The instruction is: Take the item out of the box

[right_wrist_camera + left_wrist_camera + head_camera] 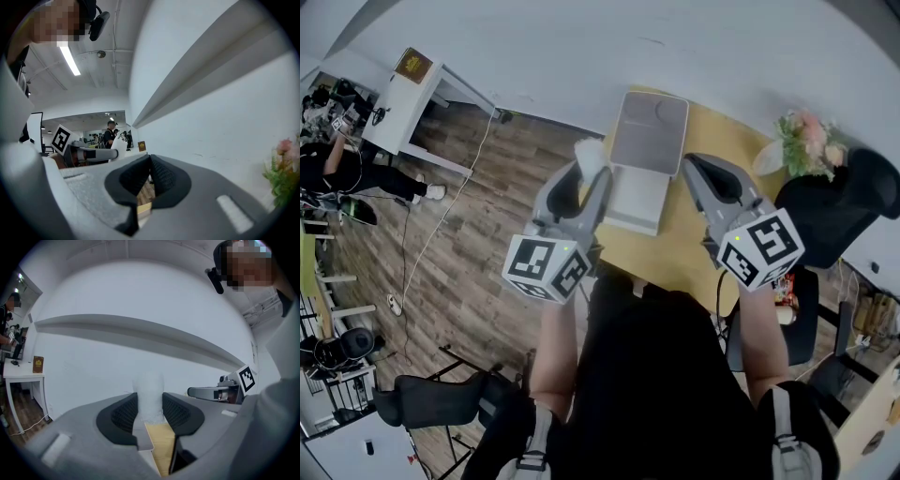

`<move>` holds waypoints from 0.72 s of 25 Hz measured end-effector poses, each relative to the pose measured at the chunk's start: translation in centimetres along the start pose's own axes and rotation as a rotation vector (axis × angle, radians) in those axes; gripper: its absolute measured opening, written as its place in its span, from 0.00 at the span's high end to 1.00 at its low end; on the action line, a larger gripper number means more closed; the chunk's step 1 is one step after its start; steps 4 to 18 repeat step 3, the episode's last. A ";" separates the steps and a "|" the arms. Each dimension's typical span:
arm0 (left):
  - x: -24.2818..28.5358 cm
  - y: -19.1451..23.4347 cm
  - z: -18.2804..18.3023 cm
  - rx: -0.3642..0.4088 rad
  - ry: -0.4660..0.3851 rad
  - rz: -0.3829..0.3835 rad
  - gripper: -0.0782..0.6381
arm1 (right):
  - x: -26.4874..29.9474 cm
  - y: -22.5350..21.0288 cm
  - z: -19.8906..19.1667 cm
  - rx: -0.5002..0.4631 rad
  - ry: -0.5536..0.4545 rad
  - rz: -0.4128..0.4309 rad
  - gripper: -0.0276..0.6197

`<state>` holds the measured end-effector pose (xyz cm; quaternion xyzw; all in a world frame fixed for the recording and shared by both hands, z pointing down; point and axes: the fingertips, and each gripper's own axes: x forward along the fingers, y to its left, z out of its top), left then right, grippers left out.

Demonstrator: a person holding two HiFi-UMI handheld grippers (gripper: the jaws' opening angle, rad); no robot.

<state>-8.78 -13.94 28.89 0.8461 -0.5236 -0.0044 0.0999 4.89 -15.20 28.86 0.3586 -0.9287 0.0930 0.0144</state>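
Note:
An open box lies on the yellow table (712, 131), its grey lid (649, 131) folded back behind the white base (636, 202). My left gripper (589, 174) hangs left of the box, above the table's edge, shut on a white foam-like item (592, 153) that sticks out past its tips. In the left gripper view the item (149, 397) stands pinched between the dark pads (125, 414). My right gripper (695, 167) is held level at the box's right side, and its pads (161, 176) meet at the tip with nothing between them. The inside of the box base is partly hidden.
A pot of pink flowers (807, 141) and a black chair (834, 202) stand at the right. A white desk (408, 98) and a person (337, 169) are far left on the wooden floor, where cables trail. A white wall runs behind the table.

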 end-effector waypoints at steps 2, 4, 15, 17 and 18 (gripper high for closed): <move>0.0 -0.1 -0.1 -0.001 0.001 -0.003 0.65 | 0.0 0.0 0.0 -0.002 0.001 -0.001 0.95; 0.1 -0.2 -0.1 -0.001 0.003 -0.004 0.65 | 0.0 0.0 0.0 -0.003 0.002 -0.001 0.95; 0.1 -0.2 -0.1 -0.001 0.003 -0.004 0.65 | 0.0 0.0 0.0 -0.003 0.002 -0.001 0.95; 0.1 -0.2 -0.1 -0.001 0.003 -0.004 0.65 | 0.0 0.0 0.0 -0.003 0.002 -0.001 0.95; 0.1 -0.2 -0.1 -0.001 0.003 -0.004 0.65 | 0.0 0.0 0.0 -0.003 0.002 -0.001 0.95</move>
